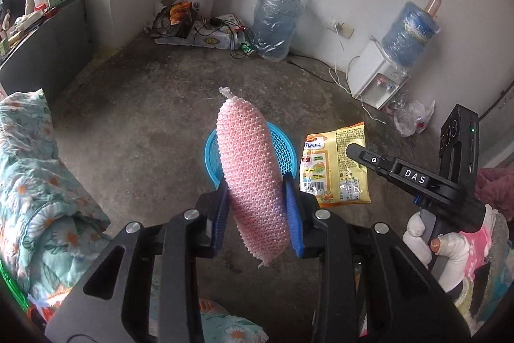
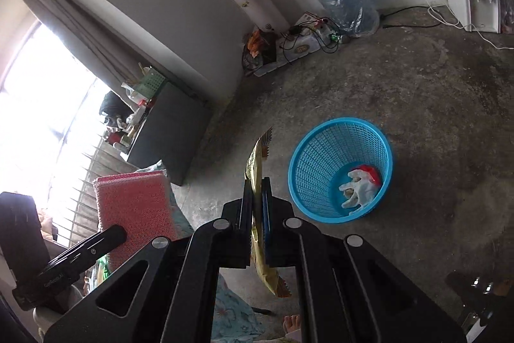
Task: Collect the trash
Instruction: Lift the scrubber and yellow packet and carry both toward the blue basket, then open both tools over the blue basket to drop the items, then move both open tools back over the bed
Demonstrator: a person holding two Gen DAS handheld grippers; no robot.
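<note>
Left gripper is clamping pink foam upright directly over the basket, while right gripper is pinching the wrapper left of it.

A bare, stained concrete floor carries everything. A blue mesh wastebasket stands on it, tilted in the right wrist view. By the far wall stand a plastic-wrapped water jug and a white water dispenser, with cables trailing between them. A flat white package and a dark bag lie in the corner. A crumpled clear bag lies near the dispenser.
</note>
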